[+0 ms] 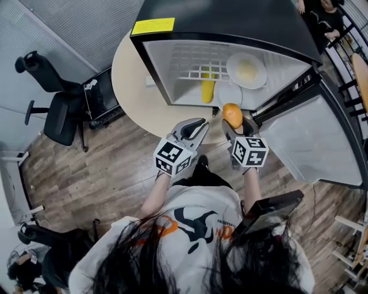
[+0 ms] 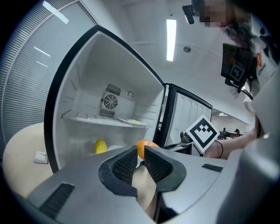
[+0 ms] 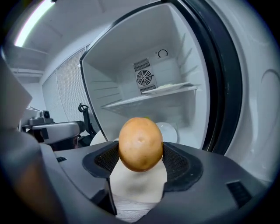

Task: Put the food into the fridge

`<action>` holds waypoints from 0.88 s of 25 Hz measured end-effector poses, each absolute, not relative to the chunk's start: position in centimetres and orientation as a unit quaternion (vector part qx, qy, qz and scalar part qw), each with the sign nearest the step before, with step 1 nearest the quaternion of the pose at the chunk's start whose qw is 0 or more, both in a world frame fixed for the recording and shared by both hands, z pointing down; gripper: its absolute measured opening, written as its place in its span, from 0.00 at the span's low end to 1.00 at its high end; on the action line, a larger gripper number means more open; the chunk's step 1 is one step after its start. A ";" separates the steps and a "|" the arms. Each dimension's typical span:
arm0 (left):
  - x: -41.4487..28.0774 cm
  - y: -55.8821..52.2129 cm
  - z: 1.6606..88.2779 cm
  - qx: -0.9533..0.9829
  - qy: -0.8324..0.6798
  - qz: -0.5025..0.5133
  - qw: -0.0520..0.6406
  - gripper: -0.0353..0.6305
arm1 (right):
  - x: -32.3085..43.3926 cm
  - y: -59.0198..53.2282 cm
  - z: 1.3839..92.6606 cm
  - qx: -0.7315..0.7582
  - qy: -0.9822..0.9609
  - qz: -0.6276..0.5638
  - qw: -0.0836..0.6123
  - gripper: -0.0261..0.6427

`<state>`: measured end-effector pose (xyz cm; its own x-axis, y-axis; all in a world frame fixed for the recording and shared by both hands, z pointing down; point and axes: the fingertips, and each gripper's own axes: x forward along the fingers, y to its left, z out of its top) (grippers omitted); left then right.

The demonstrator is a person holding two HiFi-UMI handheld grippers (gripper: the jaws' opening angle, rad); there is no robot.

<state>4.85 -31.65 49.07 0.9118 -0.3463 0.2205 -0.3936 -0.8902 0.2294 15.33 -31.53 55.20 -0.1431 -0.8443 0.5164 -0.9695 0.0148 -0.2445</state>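
A black compact fridge with a white interior (image 1: 230, 17) stands with its door (image 1: 313, 143) swung open. The round beige surface (image 1: 135, 92) carries the fridge. A black office chair (image 1: 57, 115) stands on the wood floor, well apart from the fridge's closed side.

The left gripper (image 1: 198, 125) hovers just in front of the fridge opening. Its fingers (image 2: 127, 164) are drawn narrow, almost together, with nothing between them. The right gripper (image 1: 234, 123) is also just in front of the opening, on the door side. Its fingers (image 3: 179, 162) are clamped on a round orange fruit (image 3: 141, 143), which is outside the fridge, in front of its lower compartment.

A white round plate (image 1: 246, 70) with pale food lies on the fridge's wire shelf. A smaller white plate (image 1: 229, 95) lies on the fridge floor, and a yellow oblong food item (image 1: 207, 91) is just beside it.
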 end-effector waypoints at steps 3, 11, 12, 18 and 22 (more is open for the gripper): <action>5.5 -32.7 49.6 0.967 -0.190 0.094 0.138 0.12 | 16.6 -33.0 56.6 0.647 -0.696 0.285 0.121 0.52; 6.7 -34.3 50.3 0.966 -0.188 0.108 0.141 0.12 | 18.7 -36.6 59.1 0.651 -0.684 0.306 0.122 0.52; 6.7 -34.4 50.4 0.966 -0.187 0.110 0.142 0.12 | 18.9 -37.0 59.2 0.652 -0.682 0.307 0.121 0.52; 6.9 -34.6 50.9 0.964 -0.189 0.120 0.143 0.12 | 19.4 -39.2 60.2 0.656 -0.678 0.307 0.122 0.52; 6.8 -34.6 51.0 0.963 -0.191 0.125 0.143 0.12 | 19.5 -40.4 60.7 0.657 -0.679 0.295 0.141 0.52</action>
